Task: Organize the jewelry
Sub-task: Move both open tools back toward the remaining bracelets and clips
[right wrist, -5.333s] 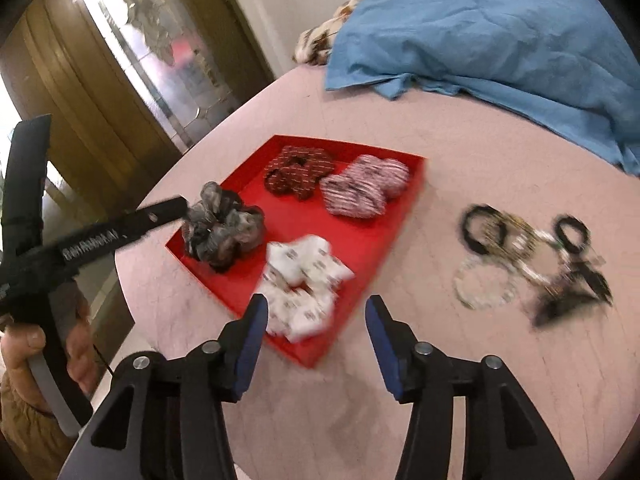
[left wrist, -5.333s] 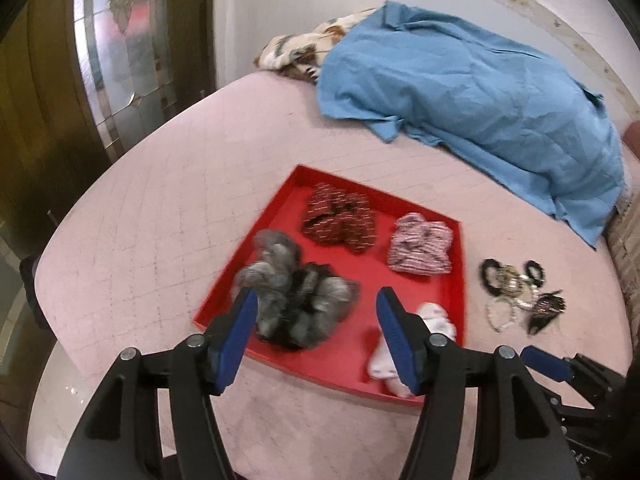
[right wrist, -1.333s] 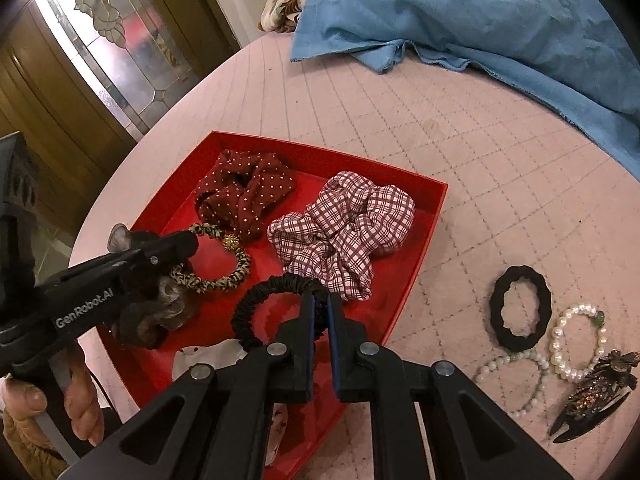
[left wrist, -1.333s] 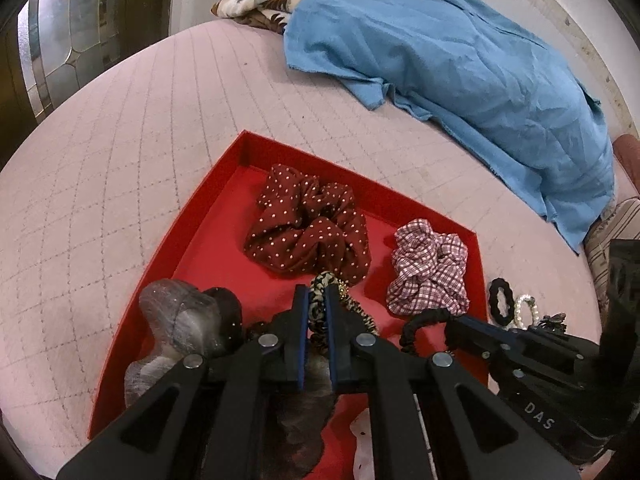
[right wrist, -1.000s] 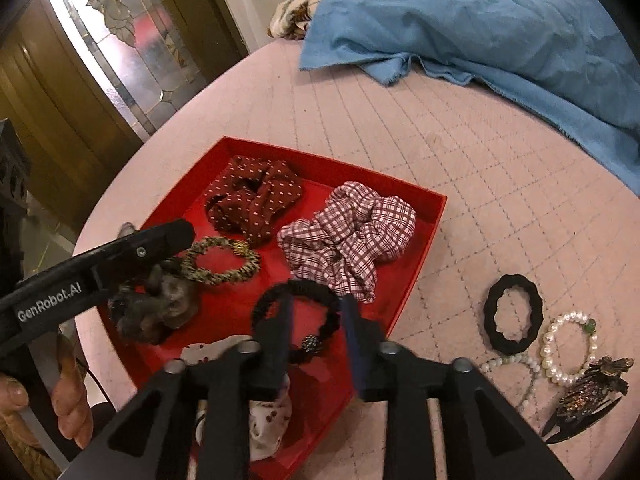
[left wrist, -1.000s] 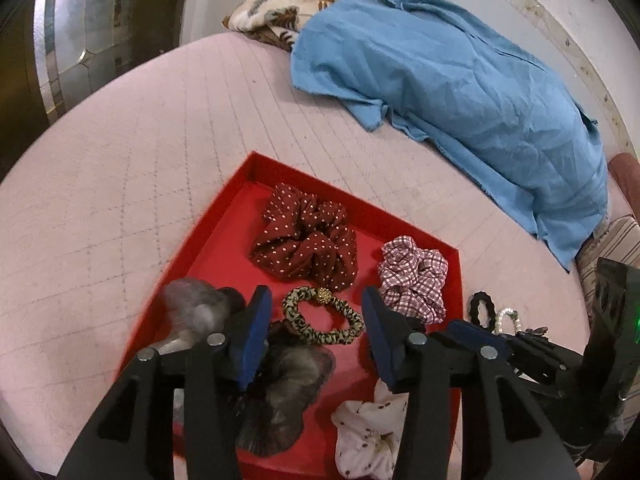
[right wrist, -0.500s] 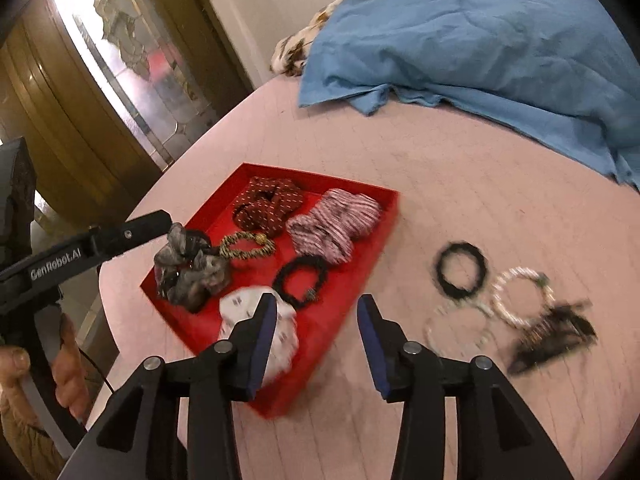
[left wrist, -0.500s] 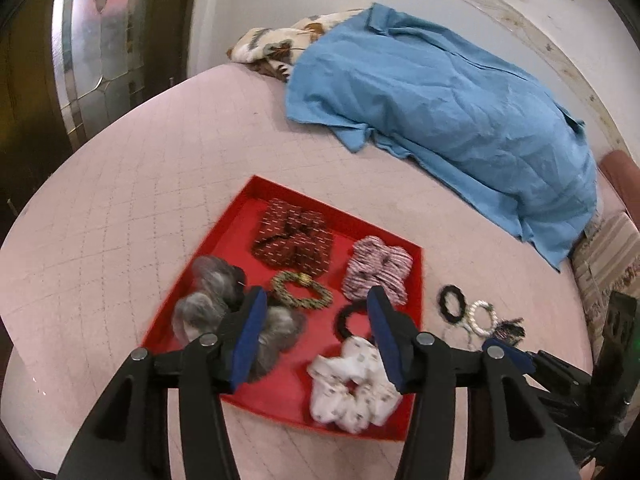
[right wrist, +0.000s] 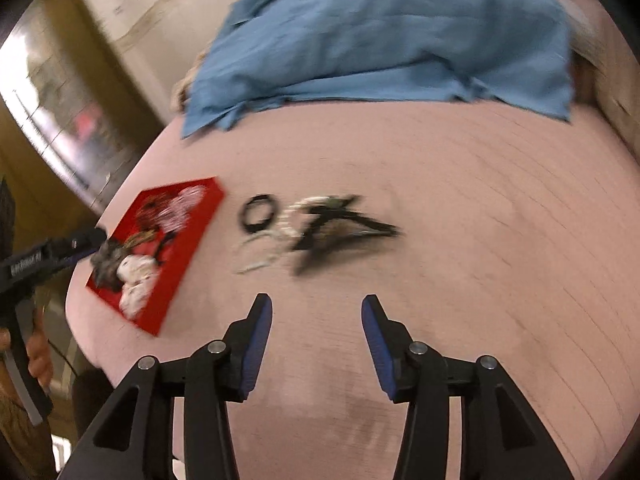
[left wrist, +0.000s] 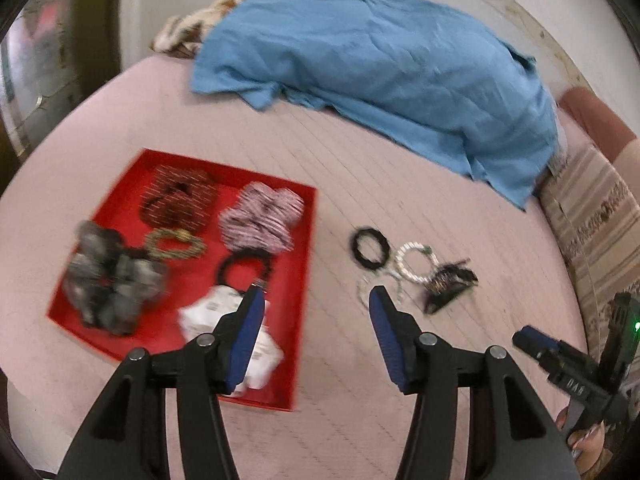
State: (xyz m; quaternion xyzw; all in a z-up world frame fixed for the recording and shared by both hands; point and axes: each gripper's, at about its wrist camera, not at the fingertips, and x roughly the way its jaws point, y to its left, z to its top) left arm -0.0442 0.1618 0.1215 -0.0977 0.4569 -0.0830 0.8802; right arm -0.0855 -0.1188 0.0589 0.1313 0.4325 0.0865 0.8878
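A red tray on the pink table holds several scrunchies, a gold hair tie and a black hair tie. The tray also shows at the left of the right wrist view. Right of the tray lie a black ring, a pearl bracelet, a thin bead bracelet and a dark hair clip; the right wrist view shows them blurred. My left gripper is open and empty above the tray's right edge. My right gripper is open and empty, short of the loose pieces.
A blue cloth covers the back of the table over a patterned fabric. A striped cushion lies at the right. A glass door stands at the left past the table edge.
Both grippers let go of the hair ties in the tray, opened and pulled back. They have since swung right, toward the loose pieces on the table.
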